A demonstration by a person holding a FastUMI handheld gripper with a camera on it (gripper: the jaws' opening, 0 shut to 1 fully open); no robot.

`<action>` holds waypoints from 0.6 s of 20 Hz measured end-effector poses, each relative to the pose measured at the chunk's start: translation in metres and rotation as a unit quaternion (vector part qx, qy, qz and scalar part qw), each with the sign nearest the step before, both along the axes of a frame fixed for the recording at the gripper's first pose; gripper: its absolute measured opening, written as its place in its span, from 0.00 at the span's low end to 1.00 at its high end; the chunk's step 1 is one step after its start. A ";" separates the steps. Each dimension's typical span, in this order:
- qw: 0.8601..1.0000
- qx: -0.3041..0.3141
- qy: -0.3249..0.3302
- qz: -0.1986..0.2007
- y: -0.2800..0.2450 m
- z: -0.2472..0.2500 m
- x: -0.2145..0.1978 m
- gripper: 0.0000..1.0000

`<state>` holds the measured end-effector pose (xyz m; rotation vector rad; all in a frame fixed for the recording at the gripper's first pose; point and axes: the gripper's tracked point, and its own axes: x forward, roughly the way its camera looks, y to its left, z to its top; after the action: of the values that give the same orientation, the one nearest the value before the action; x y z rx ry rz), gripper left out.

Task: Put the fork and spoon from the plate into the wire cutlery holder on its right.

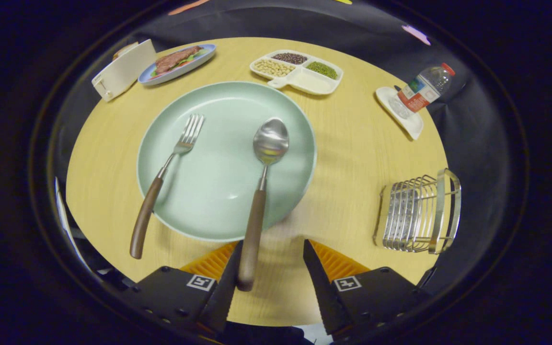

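- At the bottom of the frame, the tool has its two fingers spread apart, clamped on nothing.
- The spoon has its brown handle end lying between the fingers, close against the left finger; whether they touch, I cannot tell. The right finger stands clear of it.
- The spoon's handle crosses the near rim of the plate, and its shiny bowl lies on the plate, right of centre.
- The fork lies left of the spoon, tines on the plate pointing to the upper part of the frame, brown handle reaching over the plate's lower left rim onto the table.
- The plate is pale green, round, in the centre of the frame, just ahead of the fingers.
- At the right of the frame, the holder of silvery wire stands on the table, well apart from the plate.
- Farther off, at the upper right, a bottle with a red cap rests tilted on a small white dish.
- At the top centre, beyond the plate, a white tray with compartments holds beans and grains.
- At the upper left, a blue dish carries meat, and a white toaster stands beside it at the table's edge.
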<state>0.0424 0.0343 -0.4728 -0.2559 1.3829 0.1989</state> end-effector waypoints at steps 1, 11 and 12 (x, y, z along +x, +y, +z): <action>1.000 -0.001 0.008 -0.002 0.000 -0.001 0.000 0.70; 0.996 0.083 0.011 -0.014 0.017 0.007 -0.007 0.11; 0.995 0.097 0.000 -0.010 0.020 0.012 -0.006 0.11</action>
<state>0.0367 0.0541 -0.4605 -0.0809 1.3547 0.3145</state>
